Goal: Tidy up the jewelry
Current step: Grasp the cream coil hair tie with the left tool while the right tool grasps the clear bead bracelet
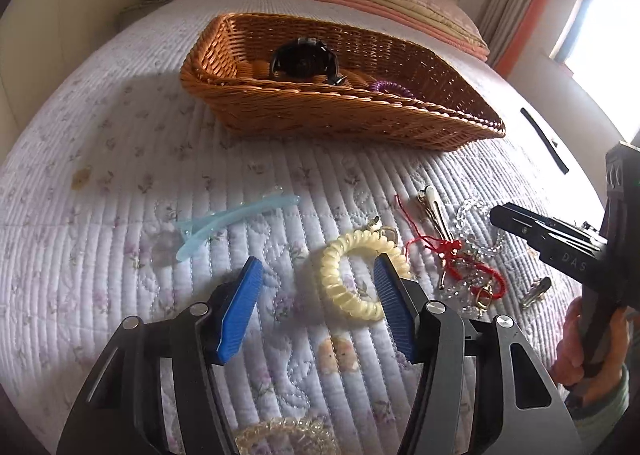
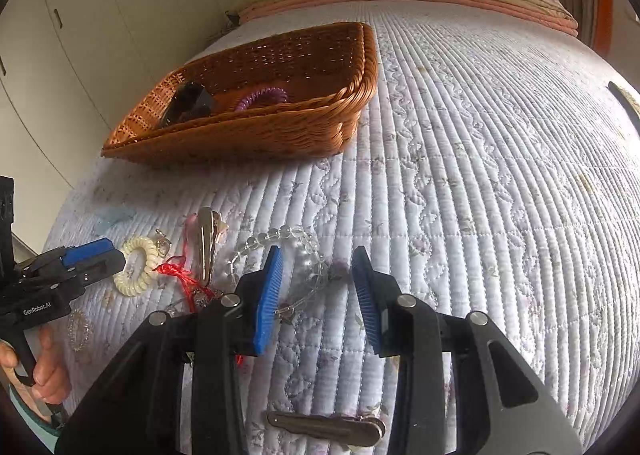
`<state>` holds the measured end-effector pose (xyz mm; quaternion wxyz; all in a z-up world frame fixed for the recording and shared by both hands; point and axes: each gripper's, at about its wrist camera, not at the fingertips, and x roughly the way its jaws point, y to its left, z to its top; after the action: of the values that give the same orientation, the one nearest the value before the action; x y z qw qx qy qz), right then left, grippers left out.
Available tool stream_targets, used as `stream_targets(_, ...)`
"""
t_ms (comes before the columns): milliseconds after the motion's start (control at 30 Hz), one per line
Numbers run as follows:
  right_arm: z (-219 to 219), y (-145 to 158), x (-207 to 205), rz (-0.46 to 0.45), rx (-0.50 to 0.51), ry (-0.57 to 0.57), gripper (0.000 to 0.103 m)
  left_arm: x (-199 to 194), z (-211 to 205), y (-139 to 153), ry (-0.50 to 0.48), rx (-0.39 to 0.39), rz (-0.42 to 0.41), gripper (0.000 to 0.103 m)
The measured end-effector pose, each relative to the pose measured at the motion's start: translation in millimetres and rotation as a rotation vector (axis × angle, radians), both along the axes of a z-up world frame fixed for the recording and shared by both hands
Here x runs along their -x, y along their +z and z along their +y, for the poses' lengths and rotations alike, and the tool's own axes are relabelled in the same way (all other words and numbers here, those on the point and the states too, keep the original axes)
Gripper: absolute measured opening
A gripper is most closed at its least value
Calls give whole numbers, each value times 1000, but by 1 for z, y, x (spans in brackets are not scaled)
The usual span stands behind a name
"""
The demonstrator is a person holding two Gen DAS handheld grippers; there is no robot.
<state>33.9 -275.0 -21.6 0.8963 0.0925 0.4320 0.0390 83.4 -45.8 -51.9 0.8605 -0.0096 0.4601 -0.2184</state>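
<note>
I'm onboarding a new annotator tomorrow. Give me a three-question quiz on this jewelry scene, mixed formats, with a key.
1. True or false: the wicker basket holds nothing yet.
2. Which item lies on the quilt nearest the left gripper?
A. the cream spiral hair tie
B. the light blue hair clip
C. the black watch
3. Fill in: the right gripper, its jaws apart and gripping nothing, points toward the clear ____ bracelet.

Key: 1 false, the watch and a purple spiral hair tie lie inside; 2 A; 3 bead.
</note>
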Motion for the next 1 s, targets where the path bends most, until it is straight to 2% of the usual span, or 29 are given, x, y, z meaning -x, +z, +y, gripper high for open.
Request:
stream_targets(200,19,-6,-7,-4,126,5,30,8,-22,-3,-14,-134,-58,55)
stream_targets(267,24,-7,-6,-7,158,9,20,12,-29,-4,-8,-189,-86,53)
stream_targets(300,28,-7,-5,-10,171,18,15,13,-32,-4,-8,-207,-97,44)
stream_targets(333,29,-6,-5,-13,181,20,8,16,-35,-3,-13,-222,-109,30)
stream_targets(367,31,-6,-4,-17,187,20,7,18,-35,-2,-15,-231,-118,23)
stream_targets(400,32,-6,-3,-22,194,20,7,19,-34,-1,-15,-241,-124,11)
stream_targets(433,32,-5,-1,-27,195,21,7,20,-35,0,-12,-253,-132,10)
stream_targets(667,31,9,15,-68,165,17,6,32,-15,14,-3,-156,-151,10)
stream_targets(900,34,41,37,-139,150,20,6,50,2,40,-14,-20,-199,10)
stream_targets(1000,34,56,48,-172,144,19,6,57,9,53,-14,8,-228,10)
